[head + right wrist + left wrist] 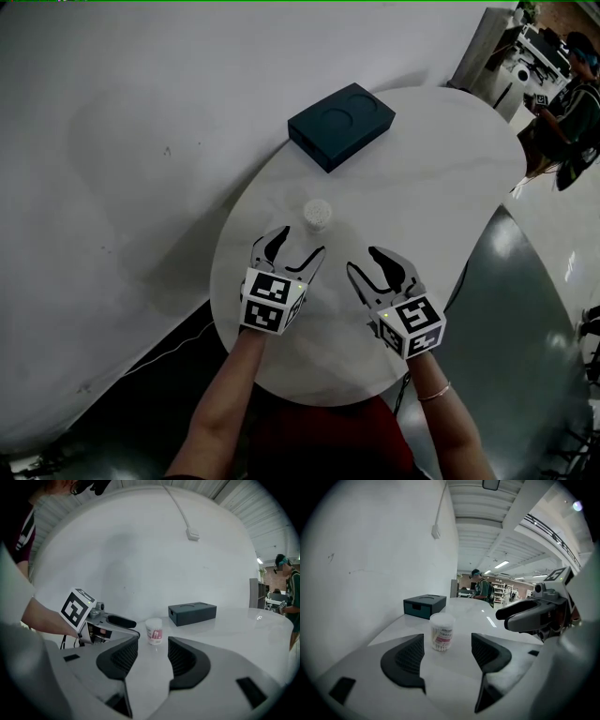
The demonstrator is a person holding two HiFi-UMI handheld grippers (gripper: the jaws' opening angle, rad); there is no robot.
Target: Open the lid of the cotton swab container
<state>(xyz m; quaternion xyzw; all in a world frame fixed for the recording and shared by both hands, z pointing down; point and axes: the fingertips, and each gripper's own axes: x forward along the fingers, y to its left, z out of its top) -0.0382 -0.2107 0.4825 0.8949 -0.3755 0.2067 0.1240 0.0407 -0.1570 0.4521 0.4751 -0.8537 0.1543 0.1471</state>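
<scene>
The cotton swab container [318,215] is a small clear round tub with a white lid on, upright on the white round table [441,178]. In the left gripper view the container [441,632] stands a short way beyond the jaws. My left gripper [294,247] is open and empty, just short of the tub and slightly to its left. In the right gripper view the container [153,630] appears further off. My right gripper [372,261] also stands open with nothing between its jaws, to the lower right of the tub.
A dark teal box [340,125] lies at the table's far side, beyond the tub. A white wall [141,141] runs along the left. A person [567,112] stands past the table's far right edge. The grey floor [525,309] lies to the right.
</scene>
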